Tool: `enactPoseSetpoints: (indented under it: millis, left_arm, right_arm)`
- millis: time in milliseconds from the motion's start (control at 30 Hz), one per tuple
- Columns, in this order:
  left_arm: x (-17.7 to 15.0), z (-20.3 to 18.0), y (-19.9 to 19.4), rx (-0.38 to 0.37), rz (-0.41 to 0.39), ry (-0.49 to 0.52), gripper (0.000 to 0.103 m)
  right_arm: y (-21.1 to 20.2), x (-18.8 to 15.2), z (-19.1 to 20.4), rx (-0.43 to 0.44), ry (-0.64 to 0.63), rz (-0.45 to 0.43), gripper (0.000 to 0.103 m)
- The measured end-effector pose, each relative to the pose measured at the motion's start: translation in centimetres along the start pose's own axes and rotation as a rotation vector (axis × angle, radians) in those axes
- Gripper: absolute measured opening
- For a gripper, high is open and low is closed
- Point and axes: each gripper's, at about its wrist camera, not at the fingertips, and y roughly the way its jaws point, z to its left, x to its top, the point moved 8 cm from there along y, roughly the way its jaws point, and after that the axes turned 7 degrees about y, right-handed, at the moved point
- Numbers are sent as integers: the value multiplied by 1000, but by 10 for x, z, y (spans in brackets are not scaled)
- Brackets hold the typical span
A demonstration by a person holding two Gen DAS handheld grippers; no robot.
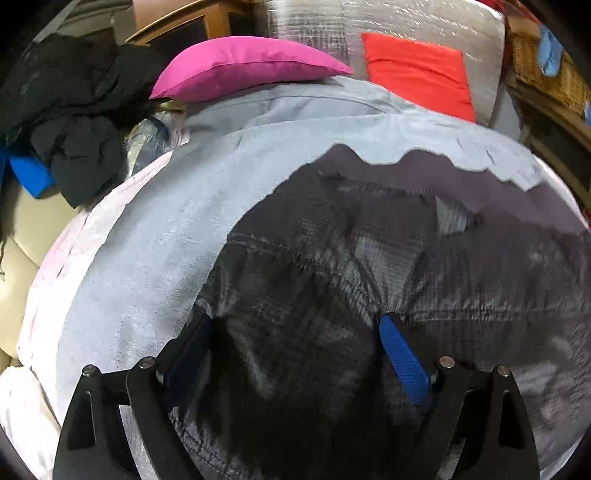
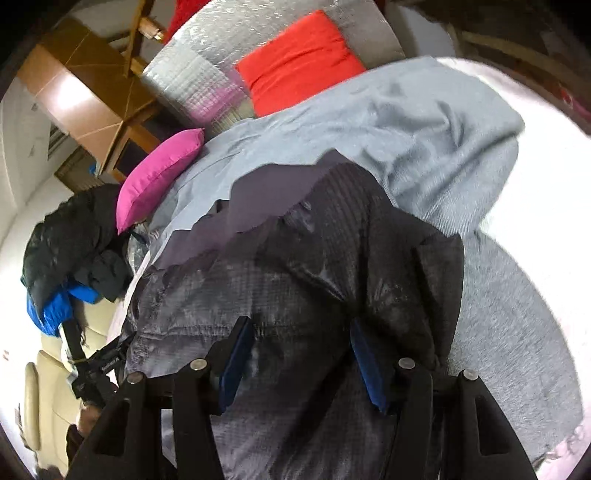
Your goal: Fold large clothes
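A dark grey quilted jacket (image 1: 369,280) lies spread on a light blue-grey sheet (image 1: 155,236). In the left wrist view my left gripper (image 1: 295,332) is open, its blue-padded fingers (image 1: 404,356) wide apart just over the jacket fabric. In the right wrist view the same jacket (image 2: 295,280) lies bunched on the sheet (image 2: 424,140). My right gripper (image 2: 301,350) is open over the jacket, with fabric showing between its blue pads (image 2: 365,365). Whether either gripper touches the cloth is unclear.
A pink cushion (image 1: 240,66) and a red cushion (image 1: 417,70) lie at the back against a silver padded panel (image 1: 369,18). A pile of dark clothes (image 1: 70,110) and something blue (image 1: 31,173) sit at the left. Wooden furniture (image 2: 85,92) stands behind.
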Motion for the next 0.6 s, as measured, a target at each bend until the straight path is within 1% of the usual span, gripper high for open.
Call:
enactPoseSetpoints:
  millis: [100, 167, 233, 267, 300, 400, 433, 500, 567, 600]
  left_arm:
    - [7, -4, -10, 11, -41, -9, 91]
    - [13, -11, -18, -3, -73, -13, 91]
    - [20, -19, -24, -16, -109, 0, 91]
    - [23, -22, -25, -8, -115, 13, 91]
    - [24, -25, -23, -2, -112, 24, 91]
    - [23, -34, -7, -14, -63, 48, 91]
    - [23, -36, -3, -11, -52, 54, 91]
    - [25, -40, 0, 7, -58, 83, 91]
    - [26, -43, 0, 20, -66, 113, 91]
    - [28, -43, 3, 21, -66, 121, 91]
  right_arm:
    - [-6, 10, 7, 33, 41, -28, 59]
    - [-5, 19, 17, 51, 43, -44, 59]
    - [2, 24, 31, 62, 30, -37, 59]
    - [9, 27, 36, 53, 23, -26, 59]
    - [18, 30, 42, 25, 16, -13, 59]
    - [40, 41, 52, -24, 17, -7, 59]
    - [45, 46, 51, -36, 24, -7, 59]
    - [60, 58, 47, -57, 47, 4, 59]
    - [78, 66, 35, -111, 69, 24, 59]
    - [87, 68, 28, -123, 86, 45, 58]
